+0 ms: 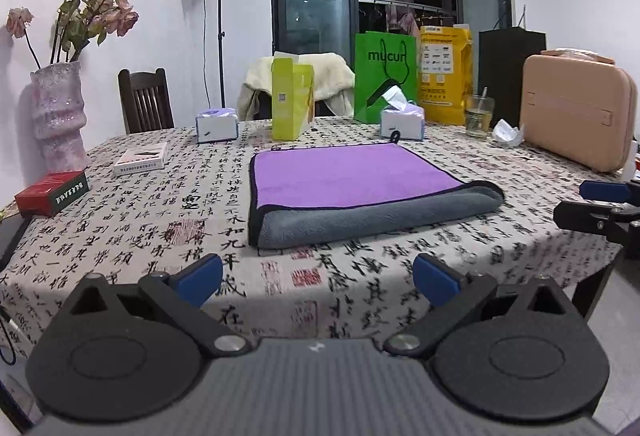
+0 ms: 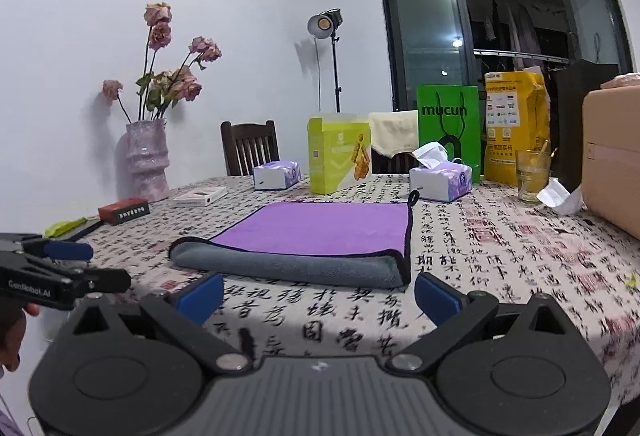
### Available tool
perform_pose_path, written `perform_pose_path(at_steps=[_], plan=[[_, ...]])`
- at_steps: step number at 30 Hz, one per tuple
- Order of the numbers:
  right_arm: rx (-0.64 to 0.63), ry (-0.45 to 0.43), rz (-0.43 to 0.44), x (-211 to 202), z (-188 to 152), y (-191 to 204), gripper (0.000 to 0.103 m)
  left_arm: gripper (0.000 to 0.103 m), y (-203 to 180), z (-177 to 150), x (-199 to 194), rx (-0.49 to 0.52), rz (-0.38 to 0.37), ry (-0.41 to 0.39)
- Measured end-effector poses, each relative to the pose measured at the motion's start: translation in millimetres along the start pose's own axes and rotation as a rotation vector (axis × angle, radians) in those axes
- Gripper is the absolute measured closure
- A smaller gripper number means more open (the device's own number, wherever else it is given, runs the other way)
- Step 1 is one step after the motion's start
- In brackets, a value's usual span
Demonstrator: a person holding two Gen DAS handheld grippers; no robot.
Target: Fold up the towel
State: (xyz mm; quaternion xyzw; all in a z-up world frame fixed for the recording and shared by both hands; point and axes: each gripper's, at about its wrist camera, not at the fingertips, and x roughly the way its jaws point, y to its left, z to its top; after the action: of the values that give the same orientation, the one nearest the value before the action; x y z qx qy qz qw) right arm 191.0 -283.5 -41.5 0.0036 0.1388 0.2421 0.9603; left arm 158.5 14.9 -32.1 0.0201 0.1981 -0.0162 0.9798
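Note:
The towel (image 1: 352,183) lies flat on the table, purple on top with a black hem, its grey underside showing along the folded near edge; it also shows in the right wrist view (image 2: 320,232). My left gripper (image 1: 318,278) is open and empty, held back from the towel's near edge over the tablecloth. My right gripper (image 2: 318,296) is open and empty, also just short of the towel's near edge. The right gripper shows at the right edge of the left wrist view (image 1: 600,203); the left gripper shows at the left edge of the right wrist view (image 2: 60,264).
The table (image 1: 120,236) has a calligraphy cloth. Behind the towel stand two tissue boxes (image 1: 402,121), a yellow-green carton (image 1: 290,99), a green bag (image 1: 384,75), a yellow bag (image 1: 444,71) and a glass (image 1: 478,115). A pink case (image 1: 576,111) stands right; vase (image 1: 58,115) and small boxes (image 1: 52,191) left.

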Motion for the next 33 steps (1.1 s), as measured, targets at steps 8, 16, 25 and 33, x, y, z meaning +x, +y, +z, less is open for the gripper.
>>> perform_pose_path(at_steps=[8, 16, 25, 33], plan=[[-0.022, 0.028, -0.014, 44.7, 4.5, -19.7, 0.007, 0.0, 18.1, 12.1, 37.3, -0.07, -0.002, 0.037], [-0.034, 0.053, -0.038, 80.8, 7.8, -36.0, 0.008, 0.0, 24.9, 17.8, 64.1, -0.019, -0.001, 0.01], [-0.026, 0.094, -0.028, 107.9, 11.0, -53.5, 0.024, 0.021, 33.1, 30.7, 98.8, -0.004, -0.019, 0.024], [-0.021, 0.128, 0.02, 135.1, 15.0, -58.9, 0.044, 0.042, 41.7, 33.2, 122.2, -0.039, -0.061, 0.087]])
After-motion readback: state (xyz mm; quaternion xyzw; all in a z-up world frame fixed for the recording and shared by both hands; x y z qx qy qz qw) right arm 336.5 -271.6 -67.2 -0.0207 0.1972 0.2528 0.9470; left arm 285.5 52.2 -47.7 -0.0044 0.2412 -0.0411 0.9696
